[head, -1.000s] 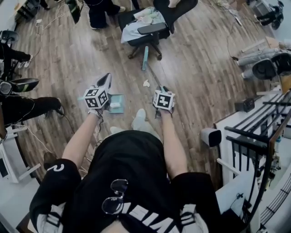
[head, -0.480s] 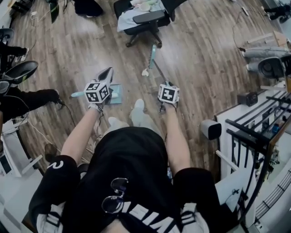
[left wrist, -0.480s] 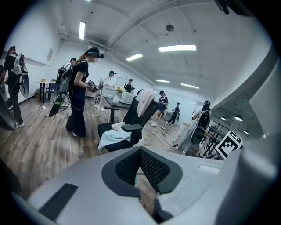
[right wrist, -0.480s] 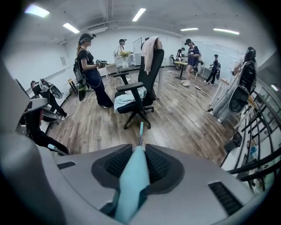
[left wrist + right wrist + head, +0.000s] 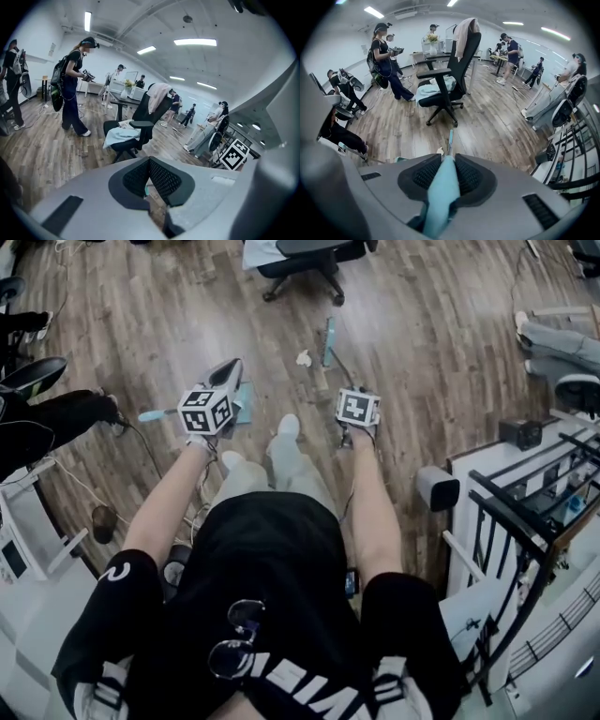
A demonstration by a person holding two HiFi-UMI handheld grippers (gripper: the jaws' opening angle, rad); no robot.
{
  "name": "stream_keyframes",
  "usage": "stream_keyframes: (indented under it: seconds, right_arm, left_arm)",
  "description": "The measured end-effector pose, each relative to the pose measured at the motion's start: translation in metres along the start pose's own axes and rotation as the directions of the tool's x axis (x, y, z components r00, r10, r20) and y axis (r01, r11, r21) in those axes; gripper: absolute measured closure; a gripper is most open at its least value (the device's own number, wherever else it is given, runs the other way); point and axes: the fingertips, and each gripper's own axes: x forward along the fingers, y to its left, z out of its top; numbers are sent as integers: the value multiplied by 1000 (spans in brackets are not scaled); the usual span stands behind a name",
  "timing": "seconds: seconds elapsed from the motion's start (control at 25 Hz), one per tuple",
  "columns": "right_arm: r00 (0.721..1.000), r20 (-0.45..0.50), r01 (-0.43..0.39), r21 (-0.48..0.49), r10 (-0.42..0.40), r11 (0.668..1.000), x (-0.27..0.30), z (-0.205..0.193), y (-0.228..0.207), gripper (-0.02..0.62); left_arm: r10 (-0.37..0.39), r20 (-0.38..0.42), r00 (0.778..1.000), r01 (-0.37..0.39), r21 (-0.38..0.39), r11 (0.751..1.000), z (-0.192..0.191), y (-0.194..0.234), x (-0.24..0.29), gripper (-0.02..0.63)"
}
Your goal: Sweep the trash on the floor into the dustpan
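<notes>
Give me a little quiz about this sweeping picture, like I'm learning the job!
1. True or false: the right gripper has its fingers closed on the blue broom handle.
2. Which is nearer the dustpan: the left gripper or the right?
3. The white trash lies: A) inside the dustpan B) on the floor near the broom head C) in the left gripper's fingers.
Key: 1 true; 2 left gripper; 3 B.
</notes>
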Motion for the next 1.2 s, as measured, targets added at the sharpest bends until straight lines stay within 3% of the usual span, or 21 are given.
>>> stream_keyframes:
  seconds: [0.28, 0.52, 0.68, 0.88, 1.2]
  right_arm:
    - [993, -98, 62, -85, -70, 995, 53, -2, -6, 511]
    - [992, -124, 14, -176, -37, 984, 73, -14, 21, 511]
    - [996, -83, -44, -276, 21, 960, 84, -12, 54, 511]
    - [995, -95, -69, -392, 34, 917, 79, -26, 83, 511]
    - [989, -140, -111, -481, 49, 870, 70, -84, 126, 511]
  left_arm:
    - [29, -44, 999, -31, -38, 999, -23, 21, 24, 607]
    - [62, -65, 996, -66, -66, 996, -39, 39, 24, 607]
    - [77, -63, 995, -82, -82, 993, -43, 50, 16, 607]
    - [92, -66, 994, -98, -91, 991, -55, 58, -4, 607]
    - [114, -54, 992, -119, -104, 987, -73, 76, -53, 607]
